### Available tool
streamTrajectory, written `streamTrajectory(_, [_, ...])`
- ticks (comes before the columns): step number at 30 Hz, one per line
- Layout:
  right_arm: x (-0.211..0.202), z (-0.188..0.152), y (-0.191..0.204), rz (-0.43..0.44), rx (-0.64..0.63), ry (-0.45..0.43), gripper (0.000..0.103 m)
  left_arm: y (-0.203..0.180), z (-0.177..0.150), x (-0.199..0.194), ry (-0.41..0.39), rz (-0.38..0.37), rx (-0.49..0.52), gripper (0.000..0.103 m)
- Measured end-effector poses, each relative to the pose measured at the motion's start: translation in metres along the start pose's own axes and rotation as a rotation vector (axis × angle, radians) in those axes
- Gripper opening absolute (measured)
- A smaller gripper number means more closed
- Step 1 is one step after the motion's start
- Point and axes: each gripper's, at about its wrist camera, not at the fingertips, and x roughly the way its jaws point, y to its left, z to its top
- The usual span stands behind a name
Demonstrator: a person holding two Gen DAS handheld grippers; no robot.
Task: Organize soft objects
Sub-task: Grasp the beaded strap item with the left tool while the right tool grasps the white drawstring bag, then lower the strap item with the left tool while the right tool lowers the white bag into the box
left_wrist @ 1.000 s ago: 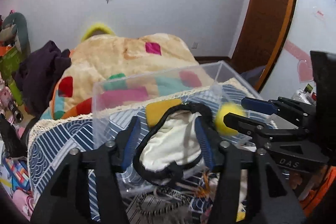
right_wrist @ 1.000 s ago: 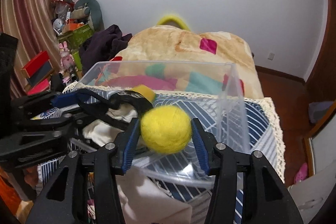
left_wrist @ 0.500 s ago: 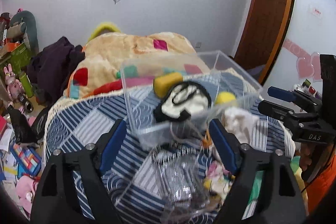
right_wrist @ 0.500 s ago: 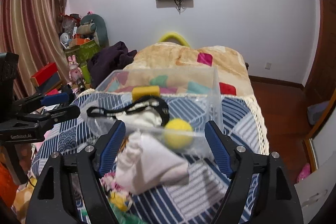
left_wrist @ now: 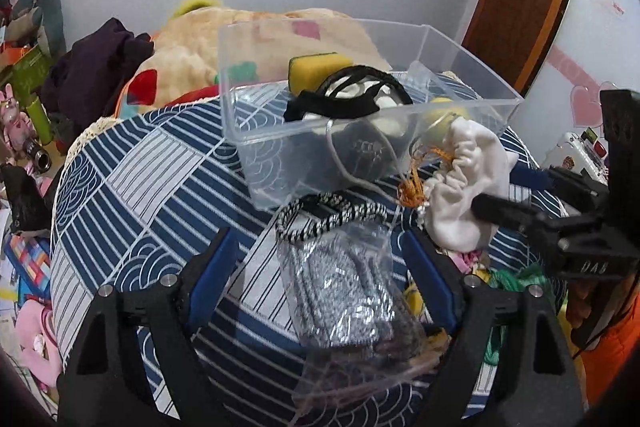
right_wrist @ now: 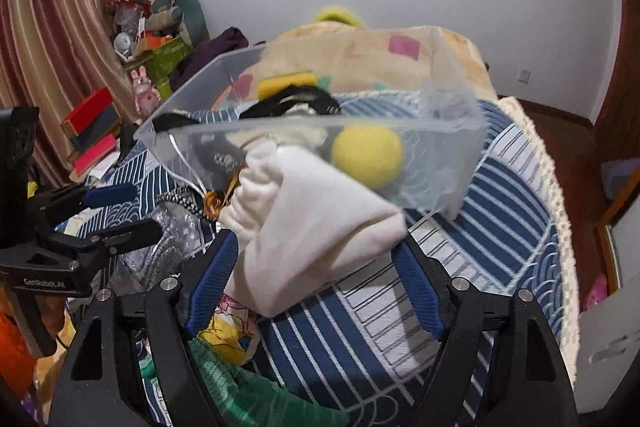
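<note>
A clear plastic bin stands on the blue patterned tablecloth. It holds a yellow sponge, a black-strapped white eye mask and a yellow felt ball. My left gripper is open, with a clear bag of silvery grey fabric between its fingers. My right gripper is open around a white drawstring pouch that lies in front of the bin.
An orange tassel and a black-and-white braided cord lie by the bin. Green and yellow soft items sit at the table's near edge. Behind is a bed with a patchwork blanket; clutter on the left.
Both grippers have let go of the eye mask and the yellow ball into the bin, opened, and pulled back and down toward the items lying in front of the bin.
</note>
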Motion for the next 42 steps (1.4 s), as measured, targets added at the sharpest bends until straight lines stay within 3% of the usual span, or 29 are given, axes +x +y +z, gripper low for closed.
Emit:
streamTrajectory(5, [0.003, -0.001, 0.004, 0.012, -0.004, -0.003, 0.059, -0.005, 0.007, 0.003, -0.027, -0.019, 0.023, 0.054])
streamTrajectory(12, [0.004, -0.005, 0.007, 0.006, -0.017, -0.009, 0.031, -0.004, 0.013, 0.017, 0.008, -0.073, 0.016, 0.041])
streamTrajectory(15, [0.003, -0.006, 0.003, 0.025, -0.006, -0.013, 0.019, -0.008, 0.011, 0.017, 0.024, -0.093, 0.036, 0.031])
streamTrajectory(20, [-0.003, -0.008, 0.006, 0.031, -0.011, -0.035, 0.012, -0.014, 0.002, 0.018, 0.064, -0.089, 0.074, 0.009])
streamTrajectory(26, [-0.025, -0.010, 0.009, 0.021, -0.024, -0.091, 0.011, -0.009, -0.001, 0.000, 0.030, -0.099, 0.053, 0.005])
streamTrajectory(39, [-0.073, 0.002, 0.005, 0.018, -0.006, -0.243, 0.011, -0.003, 0.023, -0.069, -0.152, -0.132, 0.034, 0.005])
streamTrajectory(42, [-0.078, 0.004, 0.005, 0.017, -0.007, -0.267, 0.011, 0.000, 0.029, -0.078, -0.172, -0.110, 0.041, 0.005])
